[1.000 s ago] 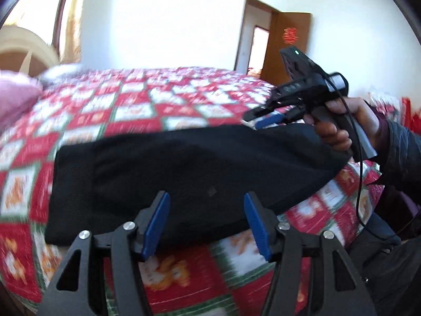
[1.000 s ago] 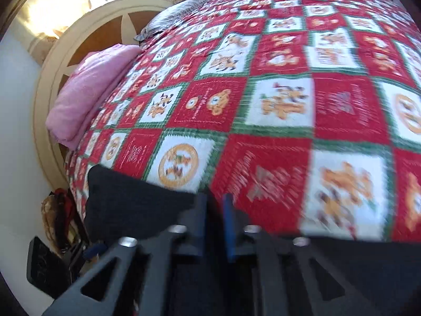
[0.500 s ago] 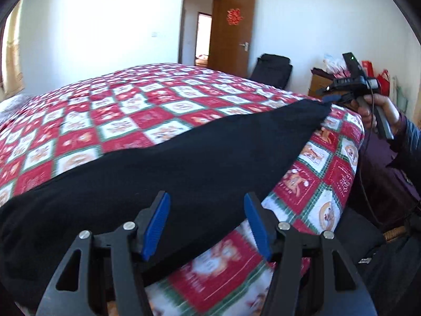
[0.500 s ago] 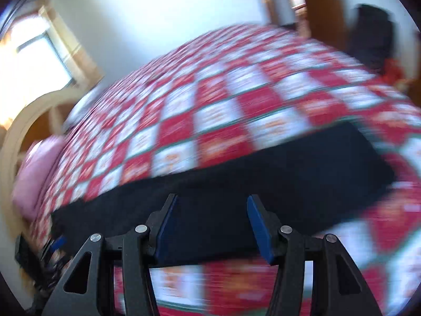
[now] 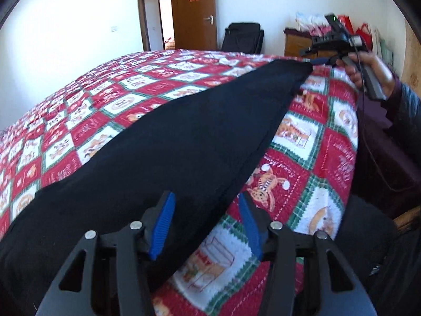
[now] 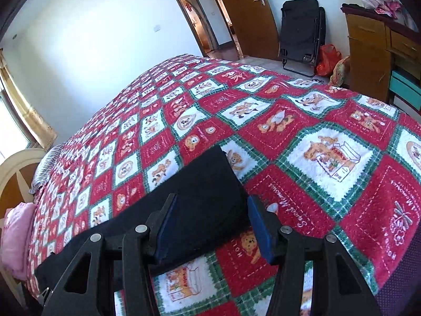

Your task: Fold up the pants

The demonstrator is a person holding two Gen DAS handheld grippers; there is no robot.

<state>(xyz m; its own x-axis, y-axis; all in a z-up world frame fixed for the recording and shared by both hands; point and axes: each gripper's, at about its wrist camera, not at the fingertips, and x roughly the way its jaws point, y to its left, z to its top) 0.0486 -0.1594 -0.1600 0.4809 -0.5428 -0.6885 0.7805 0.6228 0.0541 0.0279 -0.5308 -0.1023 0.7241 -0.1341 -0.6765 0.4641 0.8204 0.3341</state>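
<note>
Black pants (image 5: 171, 144) lie stretched in a long strip along the near edge of a red, white and green checked bedspread (image 5: 329, 137). My left gripper (image 5: 206, 223) hovers over one end, blue pads either side of the pants' near edge. Its jaws are closing and the pads do not press the cloth. At the far end, a hand holds my right gripper (image 5: 315, 58) by the pants' corner. In the right wrist view the right gripper (image 6: 213, 221) stands open over that squared end of the pants (image 6: 205, 181), nothing pinched.
The bedspread (image 6: 302, 121) covers the whole bed. A pink pillow (image 6: 15, 237) and curved headboard (image 6: 15, 163) are at the head. Beyond the foot stand a folded black chair (image 6: 300, 26), a wooden dresser (image 6: 368, 52) and an open door (image 5: 194, 10). The person's dark sleeve (image 5: 405, 110) is on the right.
The right gripper swung far along the bed to the pants' other end, and its fingers stand wider apart than a second ago. The left gripper slid along the near edge, its jaws slightly narrower.
</note>
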